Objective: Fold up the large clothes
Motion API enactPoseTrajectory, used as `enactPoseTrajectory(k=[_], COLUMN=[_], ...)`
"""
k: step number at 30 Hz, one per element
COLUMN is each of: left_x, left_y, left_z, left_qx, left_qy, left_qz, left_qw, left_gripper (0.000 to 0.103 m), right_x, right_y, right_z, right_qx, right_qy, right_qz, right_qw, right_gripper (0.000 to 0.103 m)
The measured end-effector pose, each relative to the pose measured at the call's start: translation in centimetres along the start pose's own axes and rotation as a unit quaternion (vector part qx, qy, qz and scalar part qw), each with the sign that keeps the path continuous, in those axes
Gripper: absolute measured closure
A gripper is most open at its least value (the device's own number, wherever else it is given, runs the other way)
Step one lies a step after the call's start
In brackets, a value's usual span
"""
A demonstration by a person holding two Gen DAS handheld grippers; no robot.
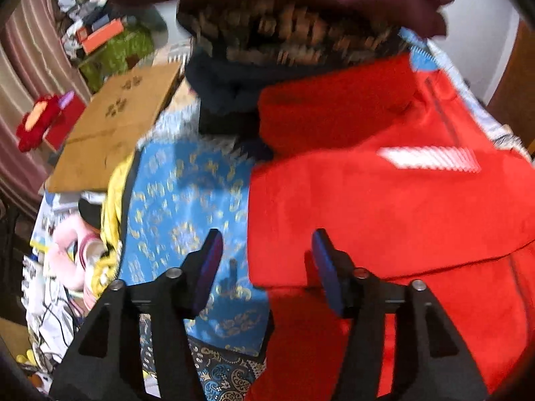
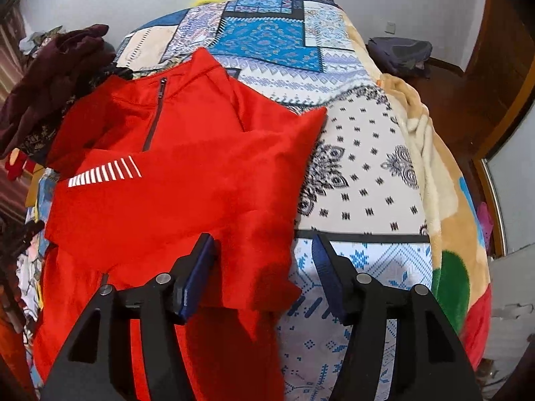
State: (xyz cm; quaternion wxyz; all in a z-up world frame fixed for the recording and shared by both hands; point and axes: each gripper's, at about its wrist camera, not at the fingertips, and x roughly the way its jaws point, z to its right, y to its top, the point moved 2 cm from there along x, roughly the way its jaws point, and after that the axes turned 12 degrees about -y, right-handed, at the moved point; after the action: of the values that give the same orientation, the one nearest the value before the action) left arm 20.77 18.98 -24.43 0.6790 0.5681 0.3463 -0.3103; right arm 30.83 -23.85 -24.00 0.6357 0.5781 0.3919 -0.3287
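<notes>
Right wrist view shows the red pullover (image 2: 174, 180) lying face up on the patterned bedspread (image 2: 361, 153), both sleeves already folded in across the chest. Both claws, the left gripper (image 1: 267, 267) and the right gripper (image 2: 262, 274), stand spread with nothing pinched, each over a side edge of the fold. To my eye the lengthwise fold of the body is still to come.

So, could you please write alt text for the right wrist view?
A red zip-neck top lies partly folded on a patterned bedspread. The open right gripper hovers over the top's right edge, holding nothing. Dark clothes are piled at the left.
</notes>
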Motion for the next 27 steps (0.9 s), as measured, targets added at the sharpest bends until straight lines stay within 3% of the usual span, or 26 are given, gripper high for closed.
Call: enactPoseTrajectory(k=[7, 12, 21, 27], left_x=[-2.3, -0.7, 2.6, 4.4], left_y=[3.1, 4.6, 5.4, 5.7], left_z=[2.9, 5.0, 6.6, 7.0], left_qx=[0.016, 0.033, 0.049, 0.054], left_qy=[-0.033, -0.05, -0.064, -0.062], left_qz=[0.046, 0.043, 0.024, 0.022], left_qw=[0.9983, 0.9973, 0.9964, 0.9963], left_gripper=[0.042, 0.042, 0.042, 0.042], right_x=[-0.8, 0.2, 6.8, 11.8], right_y=[3.8, 8.5, 18.1, 21.8], right_z=[-1.0, -2.8, -8.0, -10.3], right_qx=[-0.001, 0.002, -0.015, -0.012], right_qy=[0.031, 0.065, 0.088, 0.083], right_qz=[0.022, 0.029, 0.003, -0.016], right_qw=[0.999, 0.997, 0.996, 0.996], right_gripper=[0.046, 0.046, 0.046, 0.046])
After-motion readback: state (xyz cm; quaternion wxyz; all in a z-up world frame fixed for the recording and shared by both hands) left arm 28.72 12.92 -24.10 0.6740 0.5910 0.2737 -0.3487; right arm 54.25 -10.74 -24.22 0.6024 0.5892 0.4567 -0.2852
